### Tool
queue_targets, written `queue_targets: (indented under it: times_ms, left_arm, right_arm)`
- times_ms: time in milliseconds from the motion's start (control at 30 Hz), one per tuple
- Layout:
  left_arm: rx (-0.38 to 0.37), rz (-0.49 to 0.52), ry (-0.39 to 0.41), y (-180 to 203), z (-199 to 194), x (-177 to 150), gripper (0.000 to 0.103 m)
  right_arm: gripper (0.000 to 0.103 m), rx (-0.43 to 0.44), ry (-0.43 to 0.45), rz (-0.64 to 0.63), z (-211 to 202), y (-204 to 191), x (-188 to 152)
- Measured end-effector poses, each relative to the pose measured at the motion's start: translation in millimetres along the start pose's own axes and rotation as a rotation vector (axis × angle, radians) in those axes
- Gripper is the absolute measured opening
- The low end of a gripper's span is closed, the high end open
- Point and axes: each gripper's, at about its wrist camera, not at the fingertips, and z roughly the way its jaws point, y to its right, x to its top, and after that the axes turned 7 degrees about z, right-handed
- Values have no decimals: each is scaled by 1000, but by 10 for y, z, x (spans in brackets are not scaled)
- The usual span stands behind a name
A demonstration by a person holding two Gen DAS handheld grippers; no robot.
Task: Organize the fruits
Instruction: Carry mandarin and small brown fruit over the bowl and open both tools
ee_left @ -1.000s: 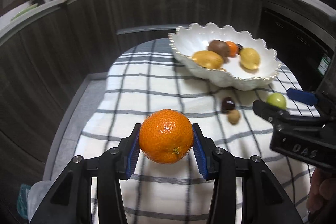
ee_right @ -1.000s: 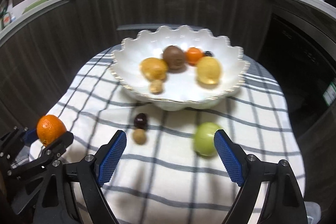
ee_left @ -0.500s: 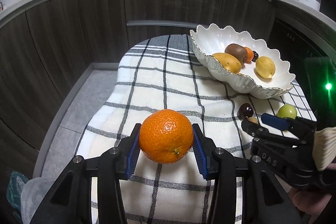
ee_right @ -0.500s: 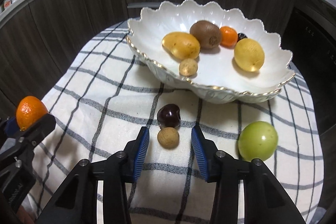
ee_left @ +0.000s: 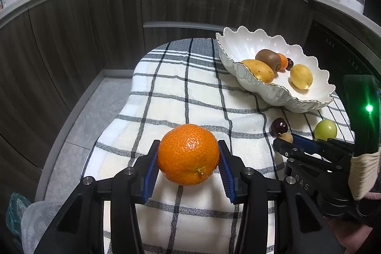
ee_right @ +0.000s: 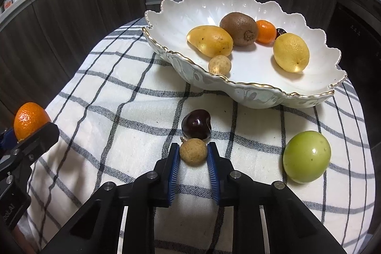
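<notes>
Six fruits are counted in the wavy white bowl (ee_right: 247, 85) with its gold rim; three more lie on the checked cloth (ee_right: 114, 97) — a shiny dark cherry (ee_right: 196, 127), a smooth green fruit (ee_right: 306, 157), a rough tan ball (ee_right: 193, 151). The tan ball, touching the cherry, is squeezed by the right gripper (ee_right: 193, 158), whose jaws have just closed. A bumpy orange (ee_left: 188, 154) is pinched by the left gripper (ee_left: 188, 168), above the cloth.

A white cloth with dark check lines (ee_right: 114, 97) covers the support surface. Directly on it: scalloped white bowl (ee_right: 247, 92) at 1 o'clock, dark cherry (ee_right: 196, 126) and tan round fruit (ee_right: 193, 151) at centre, touching, green fruit (ee_right: 306, 156) at 4 o'clock.
</notes>
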Motion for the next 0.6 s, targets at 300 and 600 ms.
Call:
queue_targets:
  times_ms: [300, 600]
  left_arm:
    - [-6, 6, 10, 37, -36, 24, 45]
    - [-50, 6, 30, 235, -74, 275, 45]
  right_arm:
    - [25, 25, 42, -1, -300, 30, 10]
    - [24, 43, 106, 17, -588, 165, 200]
